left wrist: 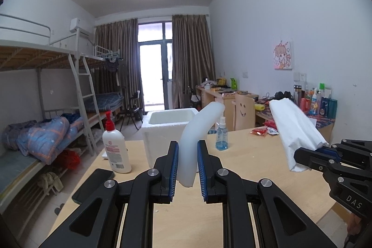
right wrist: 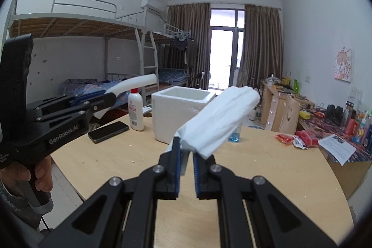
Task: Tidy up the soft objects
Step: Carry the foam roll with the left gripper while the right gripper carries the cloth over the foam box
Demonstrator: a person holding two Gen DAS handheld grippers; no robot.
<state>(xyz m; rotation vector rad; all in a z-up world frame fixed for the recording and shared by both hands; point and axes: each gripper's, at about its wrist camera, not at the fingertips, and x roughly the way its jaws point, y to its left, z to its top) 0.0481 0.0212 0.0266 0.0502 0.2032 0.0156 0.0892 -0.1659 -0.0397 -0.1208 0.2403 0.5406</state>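
Observation:
My left gripper (left wrist: 187, 155) is shut on a curved white foam strip (left wrist: 197, 129) that arches up and to the right above the table. From the right wrist view the same gripper (right wrist: 109, 94) shows at the left, with the foam strip (right wrist: 137, 81) sticking out of it. My right gripper (right wrist: 186, 152) is shut on the end of a folded white cloth (right wrist: 220, 115), which juts up to the right. In the left wrist view that gripper (left wrist: 325, 151) enters from the right, holding the cloth (left wrist: 295, 127). A white foam box (left wrist: 167, 124) (right wrist: 181, 108) stands open-topped on the table behind both.
On the wooden table (right wrist: 267, 169) stand a white pump bottle (left wrist: 115, 148), a blue spray bottle (left wrist: 221, 135), a black phone (right wrist: 108, 131) and red snack packets (right wrist: 296, 140). A bunk bed lines the left wall. Cluttered desks run along the right wall.

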